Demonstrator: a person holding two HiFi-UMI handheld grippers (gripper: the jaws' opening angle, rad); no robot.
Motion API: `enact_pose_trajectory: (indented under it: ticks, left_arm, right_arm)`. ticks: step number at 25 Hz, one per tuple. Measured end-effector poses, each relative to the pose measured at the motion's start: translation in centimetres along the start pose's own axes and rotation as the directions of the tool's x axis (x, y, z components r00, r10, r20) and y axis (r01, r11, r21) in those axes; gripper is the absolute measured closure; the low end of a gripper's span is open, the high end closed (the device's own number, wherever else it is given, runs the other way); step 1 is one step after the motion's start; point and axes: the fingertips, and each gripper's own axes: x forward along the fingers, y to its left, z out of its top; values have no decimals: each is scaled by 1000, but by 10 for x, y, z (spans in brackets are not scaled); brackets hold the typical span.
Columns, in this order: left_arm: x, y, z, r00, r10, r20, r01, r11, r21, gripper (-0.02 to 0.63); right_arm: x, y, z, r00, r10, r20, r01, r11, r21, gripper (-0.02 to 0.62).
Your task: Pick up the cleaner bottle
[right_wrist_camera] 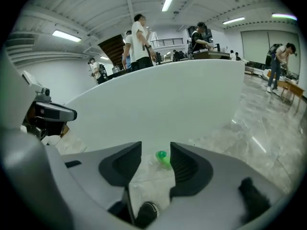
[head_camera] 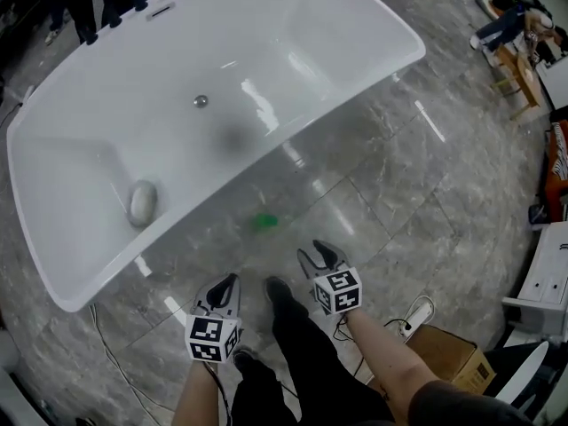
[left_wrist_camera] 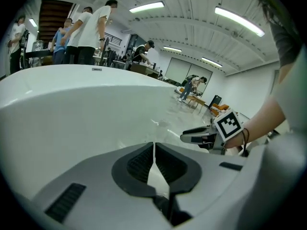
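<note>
The pick-up remains undone: the green cleaner bottle (head_camera: 264,223) rests on the floor beside the bathtub (head_camera: 373,25), well ahead of the right gripper (head_camera: 324,257) (jaws partly apart, empty), and the left gripper (head_camera: 224,289) has its jaws closed together on nothing.

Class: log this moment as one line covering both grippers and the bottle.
stage: pre-grasp | left gripper: shut, empty | right gripper: open, empty | cleaner bottle: on floor beside bathtub, untouched

No legible txt or nos. anywhere; views prob. too blurry.
</note>
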Motion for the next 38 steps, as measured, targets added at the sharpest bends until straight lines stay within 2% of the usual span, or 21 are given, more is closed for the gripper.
enact_pose_trajectory:
  ticks: [4, 7, 13, 19, 23, 26, 28, 31, 35, 38]
  left_arm:
    - [19, 20, -30, 1000, -21, 2, 21, 1000, 22, 581]
    - [39, 40, -53, 999, -32, 4, 31, 999, 33, 581]
    - [98, 70, -91, 999, -49, 14, 48, 998, 41, 581]
    - [151, 78, -117, 995, -102, 22, 99, 989, 113, 581]
    - [183, 95, -127, 993, -111, 46, 104, 986, 132, 581]
    - [207, 105, -137, 992, -117, 51, 108, 981, 158, 581]
    - [223, 110, -142, 991, -125, 41, 115, 976, 187, 581]
    - [243, 119, -148, 988, -145, 46, 134, 973, 190, 581]
    - [259, 127, -148, 983, -165, 75, 144, 963, 230, 581]
    - [269, 131, -148, 981, -176, 87, 151, 959, 241, 581]
  right_arm:
    - [33, -4, -34, 1000, 10, 3, -10, 1000, -21, 320]
    - [60, -7, -59, 1000, 19, 13, -19, 999, -35, 282]
    - [108, -22, -105, 999, 33, -8, -33, 998, -60, 281]
    - [148, -34, -142, 998, 51, -27, -54, 988, -146, 287]
    - [183, -43, -150, 997, 66, 29, -61, 987, -150, 287]
    - [211, -52, -159, 997, 67, 35, -61, 987, -150, 287]
    - [231, -57, -163, 996, 76, 35, -69, 982, -175, 287]
    - [260, -60, -170, 994, 96, 42, -84, 972, -220, 287]
    - [291, -65, -175, 988, 133, 75, -114, 970, -217, 287]
    - [305, -62, -181, 984, 165, 66, -141, 951, -275, 287]
